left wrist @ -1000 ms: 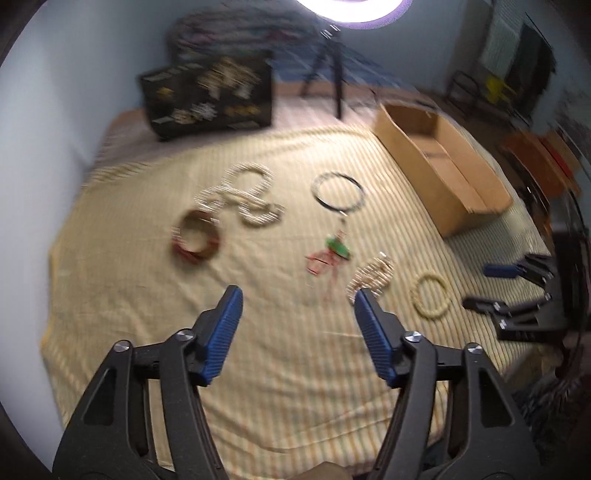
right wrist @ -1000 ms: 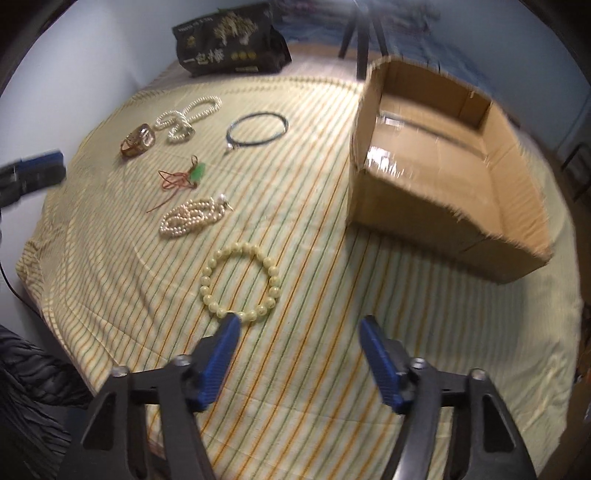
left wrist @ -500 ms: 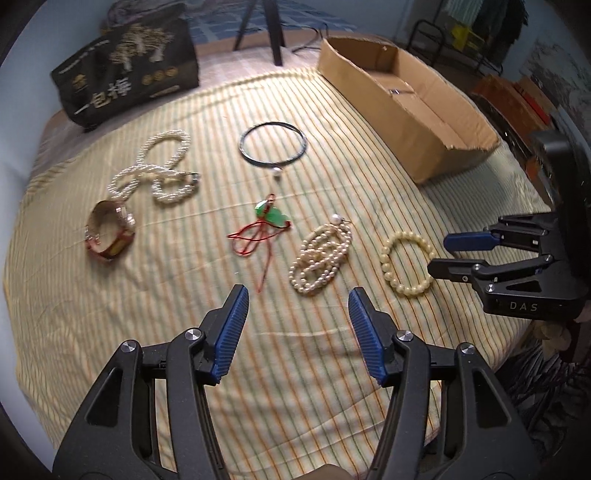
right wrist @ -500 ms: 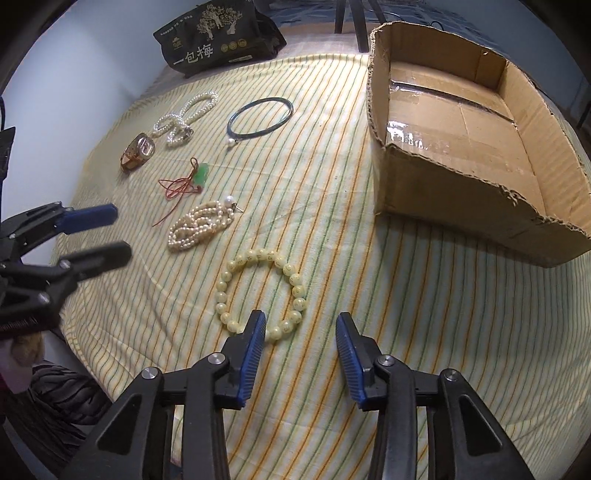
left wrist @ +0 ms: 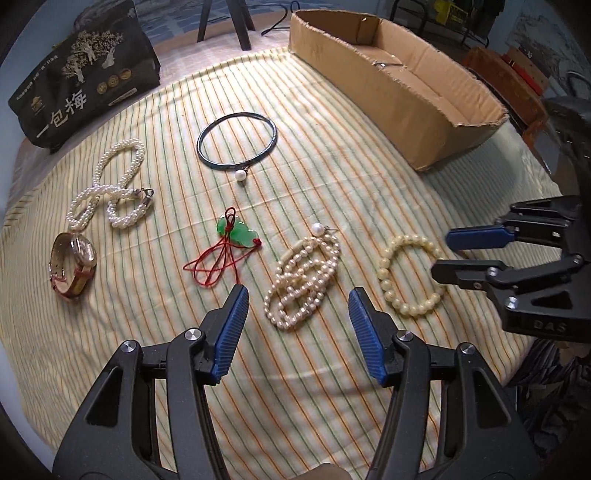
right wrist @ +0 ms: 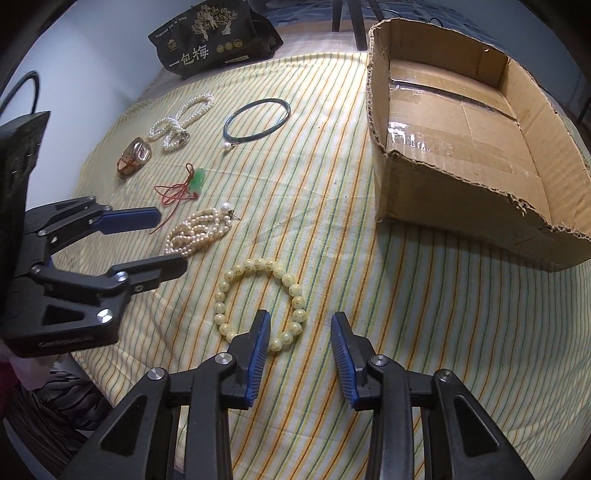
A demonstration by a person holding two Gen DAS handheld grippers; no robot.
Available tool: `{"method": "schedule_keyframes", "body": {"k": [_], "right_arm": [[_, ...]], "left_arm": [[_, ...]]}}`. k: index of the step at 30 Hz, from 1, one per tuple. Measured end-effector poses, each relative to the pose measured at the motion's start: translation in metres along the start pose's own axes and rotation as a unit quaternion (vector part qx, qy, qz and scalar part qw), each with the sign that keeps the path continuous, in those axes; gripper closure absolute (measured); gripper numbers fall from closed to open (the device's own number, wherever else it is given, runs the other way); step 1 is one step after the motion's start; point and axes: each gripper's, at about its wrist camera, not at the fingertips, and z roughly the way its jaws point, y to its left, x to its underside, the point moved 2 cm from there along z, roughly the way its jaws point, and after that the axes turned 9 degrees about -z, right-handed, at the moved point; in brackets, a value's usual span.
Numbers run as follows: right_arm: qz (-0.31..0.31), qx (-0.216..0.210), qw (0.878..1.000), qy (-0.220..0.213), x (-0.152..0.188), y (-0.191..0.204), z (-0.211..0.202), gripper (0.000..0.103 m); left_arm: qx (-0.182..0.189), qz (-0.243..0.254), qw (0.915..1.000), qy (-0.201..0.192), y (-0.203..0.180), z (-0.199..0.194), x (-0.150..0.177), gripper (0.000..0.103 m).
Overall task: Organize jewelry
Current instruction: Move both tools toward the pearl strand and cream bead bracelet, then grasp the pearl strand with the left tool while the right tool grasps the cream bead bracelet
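Note:
Jewelry lies on a striped cloth (left wrist: pixel 332 177). My left gripper (left wrist: pixel 297 299) is open and empty, just short of a bundled pearl necklace (left wrist: pixel 304 275). My right gripper (right wrist: pixel 299 325) is open and empty, its left finger over the near edge of a cream bead bracelet (right wrist: pixel 258 301), which also shows in the left wrist view (left wrist: pixel 410 275). Further off lie a green pendant on red cord (left wrist: pixel 234 230), a dark bangle with a pearl (left wrist: pixel 236 142), a white pearl rope (left wrist: pixel 110 184) and a wristwatch (left wrist: pixel 74 267).
An open, empty cardboard box (right wrist: pixel 476 147) stands at the right of the cloth; it also shows in the left wrist view (left wrist: pixel 399 81). A black bag with Chinese lettering (left wrist: pixel 81 81) stands at the back left. Tripod legs (left wrist: pixel 236 22) stand behind.
Both grippers have moved forward and down towards the jewelry. The right gripper's fingers narrowed, then opened a little wider.

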Motion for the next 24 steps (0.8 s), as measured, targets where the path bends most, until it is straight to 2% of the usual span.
{"method": "schedule_keyframes", "body": {"k": [9,16,18,21,24], "right_arm": [[-0.012,0.009,1.0,0.005,-0.003,0.003,0.006,0.068],[-0.041,0.037,0.998,0.01,-0.006,0.016,0.013,0.068],[-0.045,0.044,0.998,0.01,-0.006,0.018,0.014,0.07],[-0.052,0.052,0.997,0.008,-0.006,0.02,0.014,0.075],[-0.05,0.048,0.998,0.003,-0.006,0.019,0.013,0.086]], "left_arm": [[0.001,0.004,0.9999,0.015,0.0,0.026,-0.01,0.044],[-0.001,0.002,0.9999,0.014,0.002,0.036,-0.019,0.045],[-0.004,0.006,0.9999,0.012,0.003,0.036,-0.019,0.05],[0.0,0.006,0.9999,0.013,0.002,0.034,-0.016,0.063],[0.004,0.003,0.9999,0.014,0.005,0.033,-0.017,0.077]]}}
